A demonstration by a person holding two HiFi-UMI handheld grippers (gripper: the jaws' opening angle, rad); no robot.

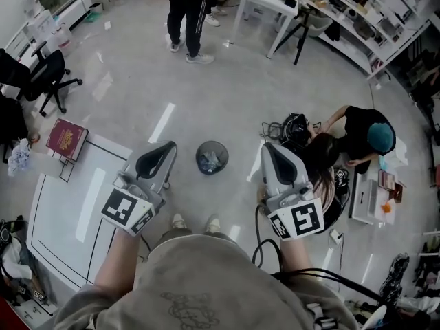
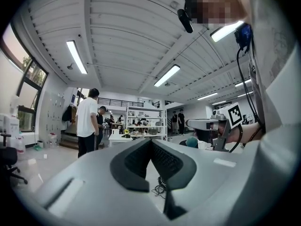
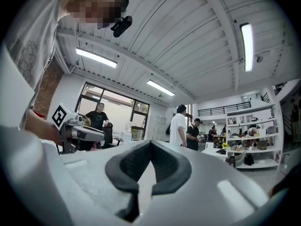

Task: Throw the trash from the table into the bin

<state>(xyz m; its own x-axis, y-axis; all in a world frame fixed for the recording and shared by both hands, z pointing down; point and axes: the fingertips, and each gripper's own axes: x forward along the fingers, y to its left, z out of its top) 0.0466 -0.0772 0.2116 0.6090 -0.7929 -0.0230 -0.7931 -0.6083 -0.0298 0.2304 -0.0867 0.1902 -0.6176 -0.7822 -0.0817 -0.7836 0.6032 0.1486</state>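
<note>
Nearest, at chest height, the left gripper [image 1: 168,145] and the right gripper [image 1: 267,146] are both held level and side by side, each with its jaws pressed together and nothing between them; each gripper's own view shows the dark pads meeting at the tip over bare air. A black cable [image 1: 258,243] trails from the right one down past the person's shoes [image 1: 196,222]. Just beyond the shoes, on the floor between the two grippers, stands the bin [image 1: 197,158], a dark mesh one with some pale crumpled trash [image 1: 212,161] already lying in it. To the left is the white table [image 1: 65,212]; its visible top is bare, with only a red book [image 1: 67,138] on a wire stand at its far left corner, and its near left corner runs out of sight. Further off on the right a person in a teal cap [image 1: 361,139] bends over gear on the floor, and far ahead another person [image 1: 187,12] stands. My judgement is that the job is at or near its end. The main risk is calling it finished while a scrap sits on the hidden part of the table. Turning back to check could catch a foot in the cable or knock over the light bin, and a wide swing of the right gripper could reach the crouched person.
</note>
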